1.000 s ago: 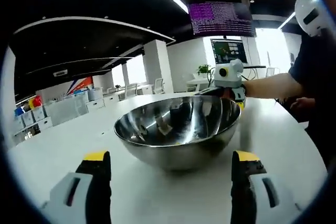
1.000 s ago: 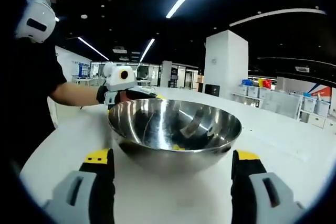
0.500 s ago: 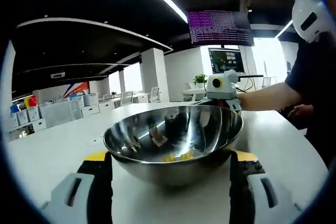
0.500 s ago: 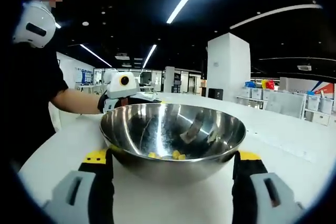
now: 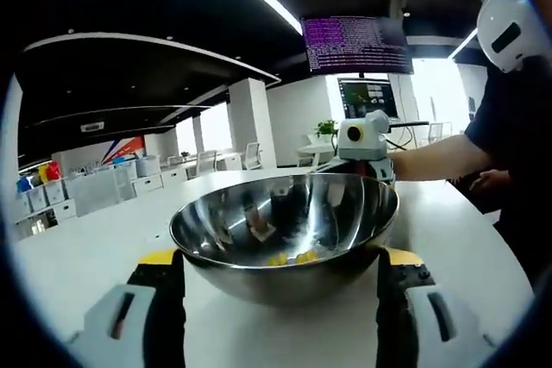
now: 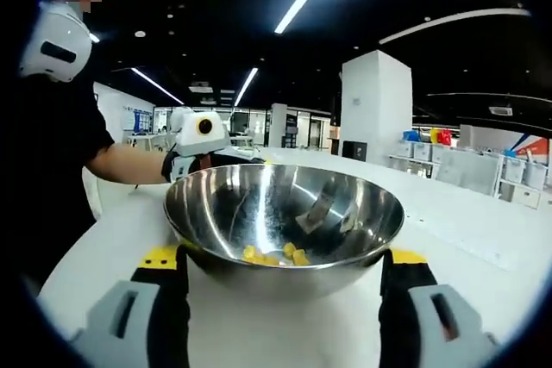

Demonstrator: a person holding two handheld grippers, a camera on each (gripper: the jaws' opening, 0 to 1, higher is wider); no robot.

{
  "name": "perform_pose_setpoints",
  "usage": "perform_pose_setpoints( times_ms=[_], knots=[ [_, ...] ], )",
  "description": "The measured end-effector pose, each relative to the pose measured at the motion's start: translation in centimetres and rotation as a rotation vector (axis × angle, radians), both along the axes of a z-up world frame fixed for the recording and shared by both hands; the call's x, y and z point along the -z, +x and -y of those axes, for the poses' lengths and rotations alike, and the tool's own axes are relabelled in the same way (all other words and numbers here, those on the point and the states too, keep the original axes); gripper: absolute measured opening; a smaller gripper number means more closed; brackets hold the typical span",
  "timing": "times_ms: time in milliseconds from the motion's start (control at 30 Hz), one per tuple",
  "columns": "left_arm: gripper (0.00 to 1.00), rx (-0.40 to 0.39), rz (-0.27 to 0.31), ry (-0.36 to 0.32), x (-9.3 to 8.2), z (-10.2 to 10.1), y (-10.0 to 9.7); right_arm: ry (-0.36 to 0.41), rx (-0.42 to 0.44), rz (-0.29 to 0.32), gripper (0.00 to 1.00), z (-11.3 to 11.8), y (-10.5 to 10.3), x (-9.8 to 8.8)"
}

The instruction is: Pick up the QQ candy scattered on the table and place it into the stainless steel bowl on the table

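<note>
Open-plan office, white table (image 5: pixel 78 256) underfoot. Stainless steel bowl (image 5: pixel 285 226) sits on it, squarely between both sets of jaws. Left gripper (image 5: pixel 280 299) gapes wide, jaws flanking the bowl's base, holding nothing. Right gripper (image 6: pixel 283 299) likewise spread wide around the bowl, empty. Yellow QQ candy (image 6: pixel 274 255) lies clustered at the bowl's bottom. Person's forearm (image 5: pixel 435 154) reaches in beyond the bowl's far rim.

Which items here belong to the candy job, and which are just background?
Job:
- stainless steel bowl
- yellow candies in the bowl
- left tongs, right tongs, one at each side of the bowl

Background:
- white table
- wall screen
- storage bins
</note>
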State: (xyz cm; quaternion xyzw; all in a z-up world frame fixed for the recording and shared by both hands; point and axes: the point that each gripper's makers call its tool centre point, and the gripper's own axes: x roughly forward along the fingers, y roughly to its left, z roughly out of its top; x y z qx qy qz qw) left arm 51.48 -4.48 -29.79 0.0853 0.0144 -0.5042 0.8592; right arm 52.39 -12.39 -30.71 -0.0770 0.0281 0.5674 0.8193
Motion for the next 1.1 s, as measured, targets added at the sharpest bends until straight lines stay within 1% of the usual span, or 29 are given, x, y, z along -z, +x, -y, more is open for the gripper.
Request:
perform_pose_setpoints(
  times_ms=[67, 133, 233, 300, 367, 500, 667, 733, 833, 900, 967, 1100],
  knots=[
    [0.92, 0.003, 0.018, -0.008, -0.9, 0.0, 0.1, 0.011, 0.002, 0.029, 0.89, 0.0, 0.0, -1.0],
    [0.92, 0.006, 0.033, -0.013, -1.6, 0.1, 0.4, 0.013, 0.005, 0.035, 0.88, 0.1, 0.4, -1.7],
    [0.92, 0.011, 0.040, -0.001, -2.5, 0.2, 1.2, 0.004, 0.013, 0.041, 0.88, 0.1, 1.0, -2.4],
    [0.92, 0.013, 0.046, 0.006, -3.1, 0.3, 1.7, -0.001, 0.019, 0.049, 0.88, 0.3, 1.7, -3.1],
    [0.92, 0.017, 0.055, 0.000, -3.8, 0.3, 2.4, 0.001, 0.022, 0.050, 0.88, 0.3, 2.3, -3.8],
    [0.92, 0.015, 0.061, 0.001, -5.0, 0.4, 4.4, -0.016, 0.026, 0.073, 0.88, 0.5, 4.5, -5.3],
    [0.92, 0.016, 0.050, -0.010, -5.7, 0.6, 7.6, -0.030, 0.033, 0.090, 0.88, 0.8, 7.3, -6.5],
    [0.92, 0.016, 0.044, -0.012, -5.6, 0.7, 8.6, -0.032, 0.034, 0.087, 0.88, 0.9, 8.3, -6.5],
    [0.92, 0.014, 0.043, -0.003, -5.1, 1.0, 10.1, -0.040, 0.039, 0.071, 0.88, 1.3, 10.2, -5.7],
    [0.92, 0.010, 0.038, 0.003, -4.4, 1.1, 11.0, -0.041, 0.042, 0.044, 0.87, 1.5, 11.2, -4.6],
    [0.92, 0.007, 0.020, -0.005, -3.6, 1.1, 11.9, -0.028, 0.044, 0.007, 0.87, 1.6, 11.9, -3.6],
    [0.93, 0.005, 0.005, -0.010, -2.2, 1.2, 12.7, -0.018, 0.048, -0.029, 0.87, 1.7, 12.7, -1.7]
  ],
)
